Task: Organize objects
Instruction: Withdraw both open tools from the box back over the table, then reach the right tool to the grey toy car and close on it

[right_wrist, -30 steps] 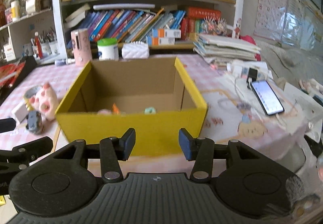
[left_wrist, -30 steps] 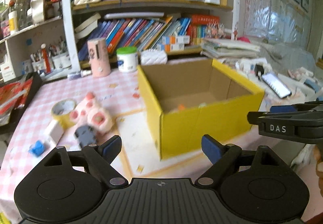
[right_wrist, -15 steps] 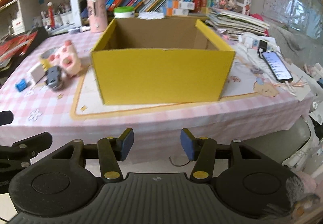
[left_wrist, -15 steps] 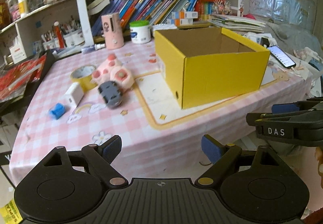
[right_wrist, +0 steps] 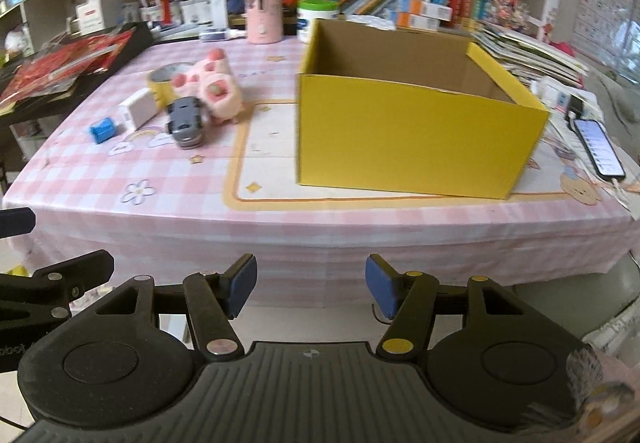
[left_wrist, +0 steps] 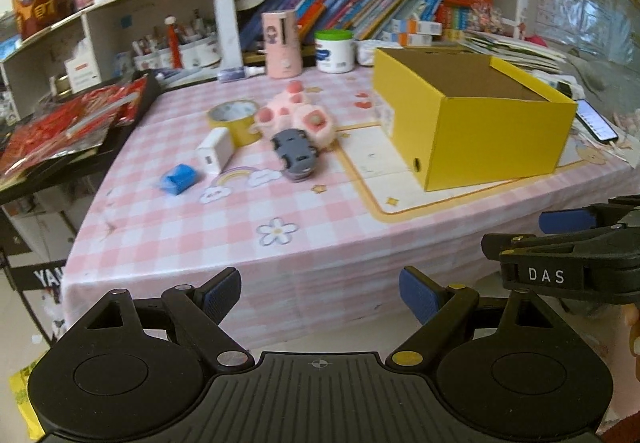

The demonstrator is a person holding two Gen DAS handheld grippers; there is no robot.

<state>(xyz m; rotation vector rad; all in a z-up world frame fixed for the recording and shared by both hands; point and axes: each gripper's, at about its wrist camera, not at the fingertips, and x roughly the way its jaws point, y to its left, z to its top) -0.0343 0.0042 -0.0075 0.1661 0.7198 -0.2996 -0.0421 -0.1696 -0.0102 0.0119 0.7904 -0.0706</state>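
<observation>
we hold both tongs off the tabletop [left_wrist: 280, 251] edge, left tongs [left_wrist: 320, 293] spread and empty, right tongs [right_wrist: 311, 285] opening, empty. the grey toy car [left_wrist: 294, 153] lies beside the pink plush [left_wrist: 298, 117], left of the yellow box [right_wrist: 412, 123]; probably light, rigid: pinch its flanks.

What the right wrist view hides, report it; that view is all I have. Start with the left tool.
Observer: The left tool is wide open, with nothing between its pads.
Operator: Now the left side of the yellow box.
Observer: The yellow box carries a pale label on that side. It is too blurred to read.
</observation>
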